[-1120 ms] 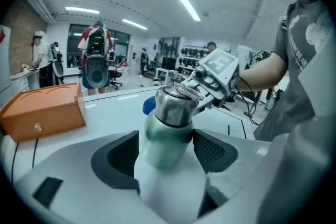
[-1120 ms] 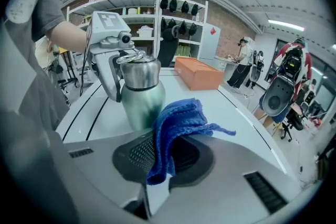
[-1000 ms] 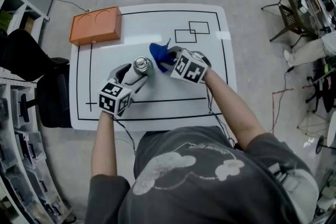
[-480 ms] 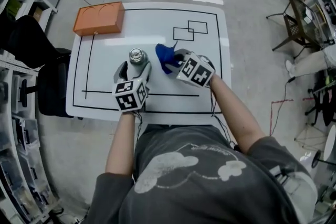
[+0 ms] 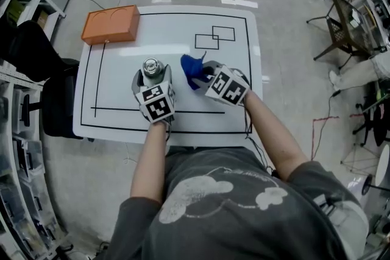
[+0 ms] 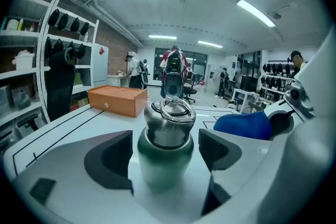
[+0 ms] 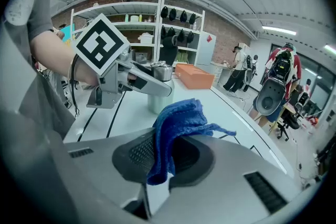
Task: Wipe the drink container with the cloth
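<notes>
Both jaws of my left gripper (image 5: 152, 77), just opening, flank the green bottle (image 6: 166, 157) untouched; beside it, my right gripper (image 7: 168, 157) pinches the blue cloth (image 7: 178, 118)

Lab with shelving (image 5: 21, 155), marked table (image 5: 122, 88)

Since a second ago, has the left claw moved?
Yes: the left claw swung rightward, farther from the orange box; its jaws have just been opening, the bottle between them.

You wear a dark grey T-shirt (image 5: 244, 216) with a pale cloud print (image 5: 195, 195). Your left gripper (image 5: 152, 73) and right gripper (image 5: 204, 72) are pale grey, with black ribbed pads (image 6: 107, 157), black-and-white marker cubes (image 5: 155, 103) and black cables (image 7: 73, 86).
</notes>
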